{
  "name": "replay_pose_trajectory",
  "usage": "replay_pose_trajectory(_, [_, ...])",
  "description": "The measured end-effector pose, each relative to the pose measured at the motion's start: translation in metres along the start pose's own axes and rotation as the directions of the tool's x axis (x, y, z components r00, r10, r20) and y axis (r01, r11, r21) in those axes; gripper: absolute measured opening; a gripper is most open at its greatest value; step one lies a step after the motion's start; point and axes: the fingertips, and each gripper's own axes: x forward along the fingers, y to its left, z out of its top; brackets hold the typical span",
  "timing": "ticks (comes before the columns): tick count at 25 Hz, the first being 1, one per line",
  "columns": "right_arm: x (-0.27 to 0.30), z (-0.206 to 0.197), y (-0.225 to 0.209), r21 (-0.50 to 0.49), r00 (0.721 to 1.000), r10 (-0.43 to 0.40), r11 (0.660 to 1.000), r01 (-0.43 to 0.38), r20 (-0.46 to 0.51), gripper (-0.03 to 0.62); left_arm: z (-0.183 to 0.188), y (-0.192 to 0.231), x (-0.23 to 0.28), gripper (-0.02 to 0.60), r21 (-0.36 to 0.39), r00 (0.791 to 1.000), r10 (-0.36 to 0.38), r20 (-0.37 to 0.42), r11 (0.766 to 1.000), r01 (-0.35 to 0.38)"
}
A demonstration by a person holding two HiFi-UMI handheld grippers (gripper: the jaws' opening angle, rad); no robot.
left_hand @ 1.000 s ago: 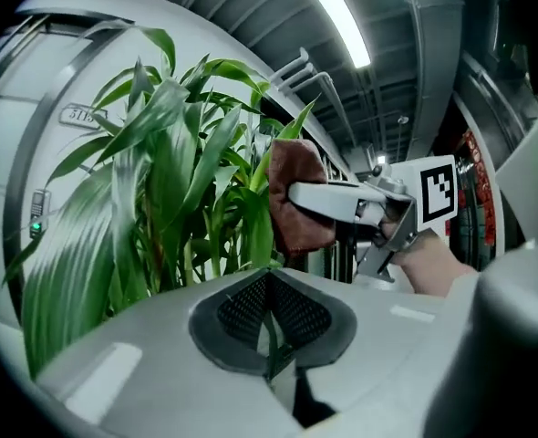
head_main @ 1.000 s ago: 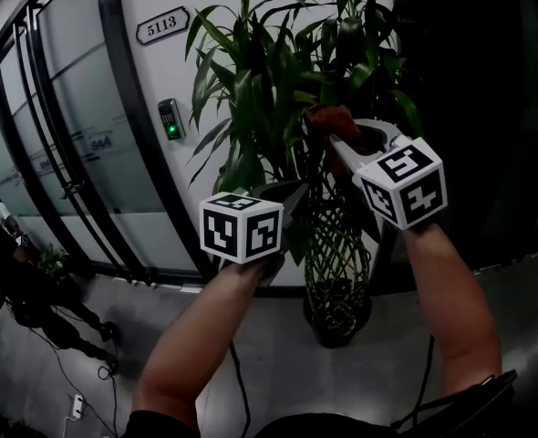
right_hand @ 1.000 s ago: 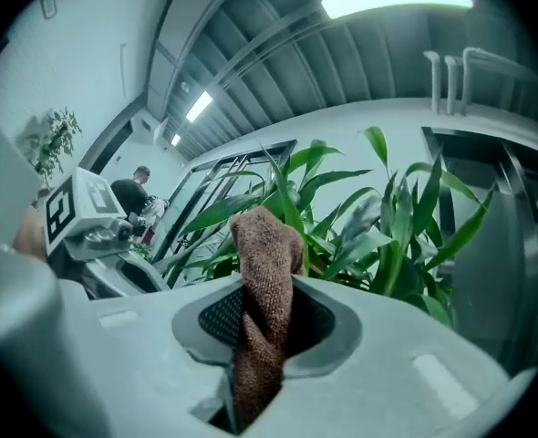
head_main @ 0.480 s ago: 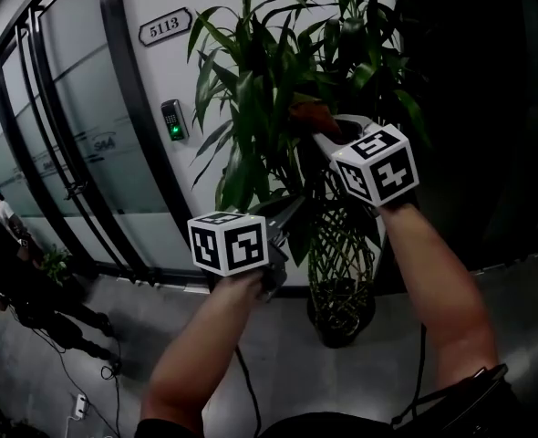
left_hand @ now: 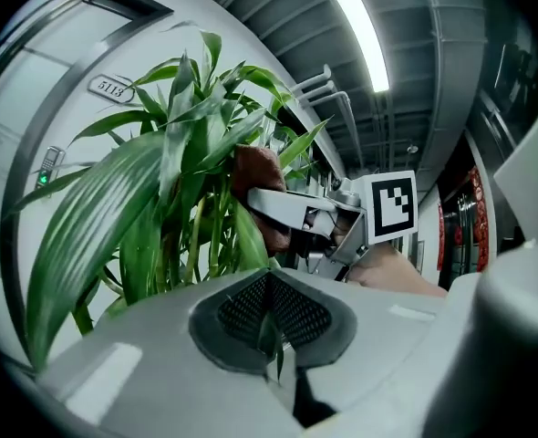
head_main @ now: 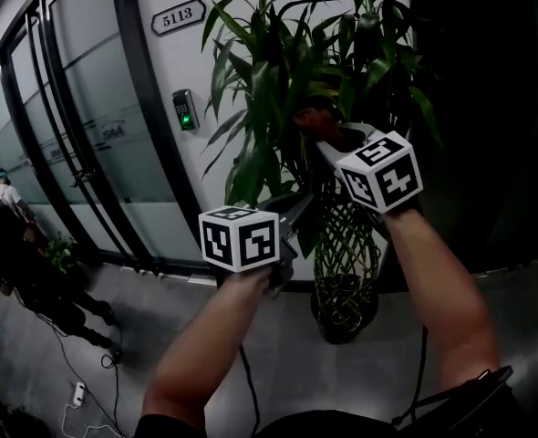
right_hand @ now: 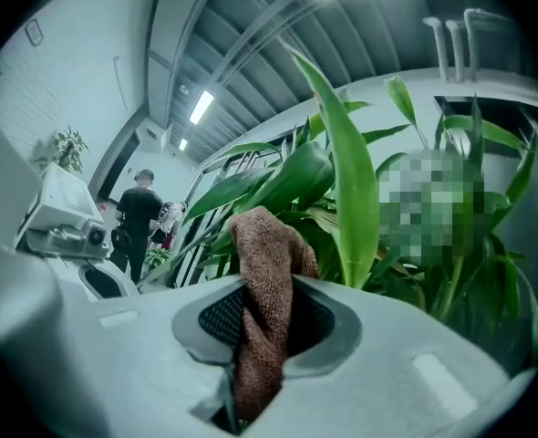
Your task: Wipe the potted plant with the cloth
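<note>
Potted plant (head_main: 278, 89) beside plate (head_main: 178, 15) reading "5113"; cloth (right_hand: 267, 245) clamped in right gripper (right_hand: 255, 354).

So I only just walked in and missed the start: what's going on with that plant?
A person stands in front of a tall potted plant with a gripper in each hand. The right gripper is shut on a brown cloth and holds it in among the upper leaves. The left gripper is shut on the tip of one long leaf, apparently to steady it for wiping. Whether the cloth presses on a leaf at this moment is hard to tell.
</note>
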Motion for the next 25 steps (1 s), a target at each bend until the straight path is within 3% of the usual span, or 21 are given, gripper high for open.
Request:
replay_pose_trajectory(11, [-0.013, -0.019, 0.025, 0.021, 0.999, 0.043, 0.999, -0.042, -0.032, 0.071, -0.010, -0.006, 0.002, 0.017, 0.012, 1.000, 0.004, -0.026, 1.000, -0.004])
replay_pose_trajectory(25, [-0.035, -0.049, 0.053, 0.099, 0.995, 0.089, 0.991, -0.084, -0.048, 0.071, -0.015, -0.001, -0.002, 0.017, -0.054, 1.000, -0.001, 0.012, 0.999, 0.002])
